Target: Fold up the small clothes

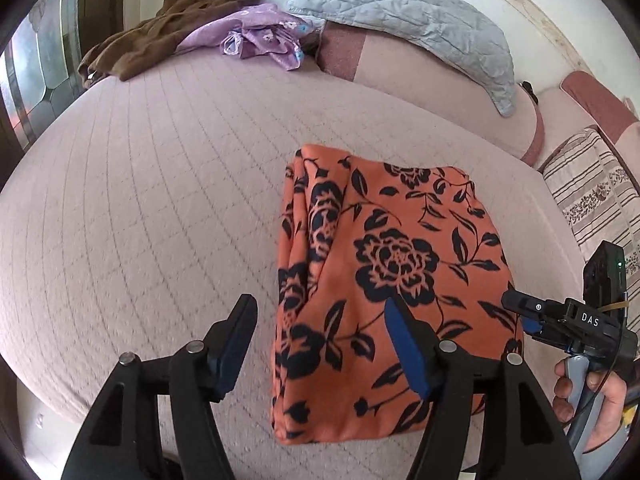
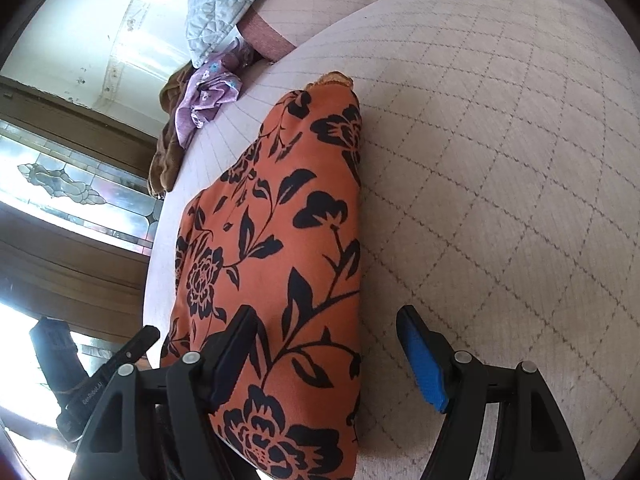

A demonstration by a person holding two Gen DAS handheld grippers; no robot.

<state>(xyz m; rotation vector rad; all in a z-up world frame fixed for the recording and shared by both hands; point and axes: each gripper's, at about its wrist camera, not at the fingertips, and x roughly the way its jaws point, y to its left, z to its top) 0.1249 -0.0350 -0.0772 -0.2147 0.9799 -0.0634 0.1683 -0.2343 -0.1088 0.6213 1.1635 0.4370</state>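
An orange garment with black flowers (image 1: 384,276) lies folded into a thick rectangle on the pale quilted bed (image 1: 140,200). My left gripper (image 1: 320,312) is open and empty, straddling the garment's near left edge. My right gripper (image 2: 326,320) is open and empty over the garment's (image 2: 272,240) near right edge, one finger above the cloth, the blue-padded one (image 2: 424,364) above the bed (image 2: 500,160). The right gripper also shows in the left wrist view (image 1: 520,312) at the garment's right side.
A brown garment (image 1: 160,28) and a purple flowered one (image 1: 264,36) lie crumpled at the far end of the bed. A grey quilted pillow (image 1: 420,16) rests on a pink bolster. A striped cushion (image 1: 592,200) lies right. A glass-panelled door (image 2: 80,184) stands beyond the bed.
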